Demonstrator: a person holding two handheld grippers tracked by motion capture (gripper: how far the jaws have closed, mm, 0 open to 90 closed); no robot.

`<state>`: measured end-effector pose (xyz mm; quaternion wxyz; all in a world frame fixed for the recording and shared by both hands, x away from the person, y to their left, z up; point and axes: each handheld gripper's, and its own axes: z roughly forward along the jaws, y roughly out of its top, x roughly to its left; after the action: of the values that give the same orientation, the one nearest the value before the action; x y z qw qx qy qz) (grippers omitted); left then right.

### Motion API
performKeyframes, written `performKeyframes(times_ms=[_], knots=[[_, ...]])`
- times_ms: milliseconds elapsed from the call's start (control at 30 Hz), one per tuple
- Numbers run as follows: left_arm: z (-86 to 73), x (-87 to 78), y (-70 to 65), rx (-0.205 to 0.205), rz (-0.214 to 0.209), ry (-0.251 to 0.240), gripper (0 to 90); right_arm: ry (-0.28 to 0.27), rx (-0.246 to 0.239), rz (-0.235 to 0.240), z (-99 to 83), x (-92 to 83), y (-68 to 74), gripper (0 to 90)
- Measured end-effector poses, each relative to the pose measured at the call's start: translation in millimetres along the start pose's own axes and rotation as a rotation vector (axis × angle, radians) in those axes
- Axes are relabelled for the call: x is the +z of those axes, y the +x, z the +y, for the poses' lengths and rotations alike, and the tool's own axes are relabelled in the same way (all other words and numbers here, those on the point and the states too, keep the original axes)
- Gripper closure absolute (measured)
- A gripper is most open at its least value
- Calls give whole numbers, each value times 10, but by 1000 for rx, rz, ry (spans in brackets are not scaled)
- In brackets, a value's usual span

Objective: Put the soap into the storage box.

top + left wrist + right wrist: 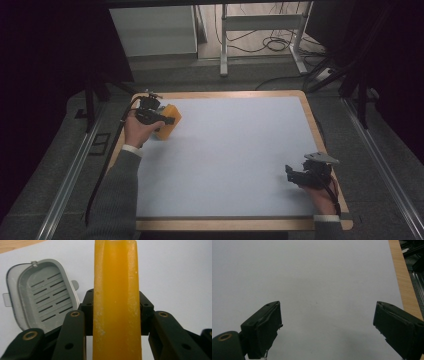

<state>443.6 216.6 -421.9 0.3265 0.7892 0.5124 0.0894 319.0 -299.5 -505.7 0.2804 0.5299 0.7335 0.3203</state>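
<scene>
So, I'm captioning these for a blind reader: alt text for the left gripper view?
The left tongs are shut on an upright orange block above a white table. A grey slotted lid lies on the table behind them.

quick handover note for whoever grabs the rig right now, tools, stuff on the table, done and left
Left tool: shut on the orange block, held at the far left of the white mat.
Right tool: open, nothing between its jaws, hovering over bare mat at the near right, close to the wooden table edge.
Grey slotted lid: lies on the mat just beyond the left tool, apart from the block.
Done: block is gripped.
Left: probably to bring block and lid together or set the block down; the right tool looks free to help.
</scene>
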Motion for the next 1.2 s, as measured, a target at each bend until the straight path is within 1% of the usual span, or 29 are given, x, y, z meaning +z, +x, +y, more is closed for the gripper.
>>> performKeyframes(times_ms=[33, 100, 200, 367, 567, 633, 767, 867, 1067, 1100, 1200], knots=[[21, -4, 32, -10, 6, -2, 612, 1, -1, -2, -2, 4, 0, 83], [39, -9, 55, -11, 13, 0, 612, 1, -1, -1, -2, 5, 3, 83], [55, -14, 86, -17, 13, -2, 612, 2, 0, -1, -3, 5, 3, 83], [101, -49, 185, -36, 38, -9, 612, 3, -2, 3, -12, 18, -13, 83], [113, -63, 261, -57, 41, -15, 612, 4, 2, 3, -12, 15, -14, 83], [124, -63, 308, -69, 42, -16, 612, 1, -1, 4, -9, 14, -9, 83], [152, -56, 373, -80, 55, -11, 612, 4, -4, 5, -10, 16, -9, 83], [166, -53, 409, -91, 51, -16, 612, 4, -1, 4, -12, 18, -13, 82], [210, -7, 480, -103, 55, -10, 612, 7, 5, 2, -15, 18, -24, 83], [224, 20, 515, -112, 55, -12, 612, 7, 6, 2, -15, 17, -25, 83], [249, 66, 566, -125, 65, -6, 612, 4, 4, 0, -12, 10, -28, 83]])
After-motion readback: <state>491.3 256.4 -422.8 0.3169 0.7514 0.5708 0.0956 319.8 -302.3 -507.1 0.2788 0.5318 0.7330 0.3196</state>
